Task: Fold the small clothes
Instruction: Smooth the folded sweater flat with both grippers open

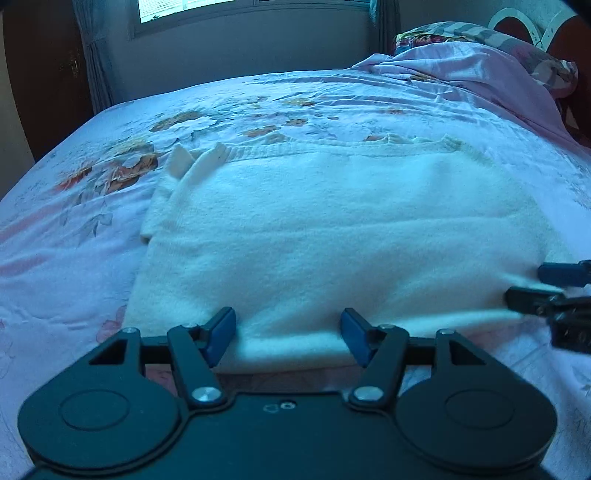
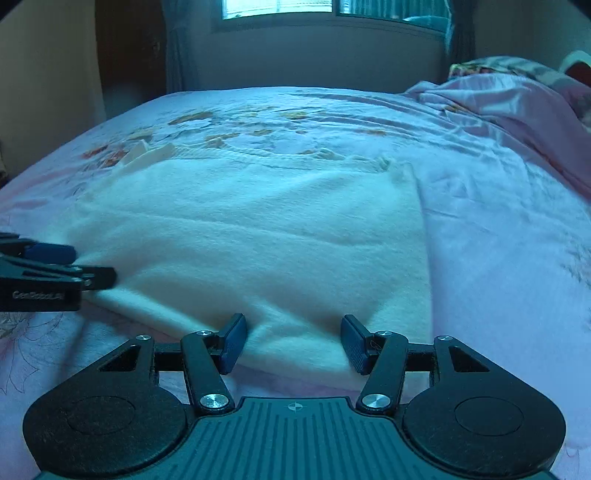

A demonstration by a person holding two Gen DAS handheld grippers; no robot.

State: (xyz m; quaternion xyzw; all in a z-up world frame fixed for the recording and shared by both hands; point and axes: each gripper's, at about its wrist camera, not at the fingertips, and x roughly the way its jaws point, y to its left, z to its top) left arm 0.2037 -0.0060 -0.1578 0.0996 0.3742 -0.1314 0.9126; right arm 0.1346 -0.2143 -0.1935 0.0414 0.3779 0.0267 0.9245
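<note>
Here, my left gripper [image 1: 288, 338] has its blue-padded fingers [image 1: 221, 334] spread wide, straddling the near edge of the white knitted garment [image 1: 332, 221] without pinching it. My right gripper [image 2: 293, 341] is the same, fingers [image 2: 232, 343] parted over the near hem further right. The garment lies flat on the bed [image 1: 74, 229], its floral sheet [image 2: 498, 240] showing on both sides. Its ribbed far edge [image 1: 314, 147] runs across the flower print. Beyond, crumpled pink bedding [image 1: 480, 70] sits at the far right, below a window [image 2: 314, 9].
</note>
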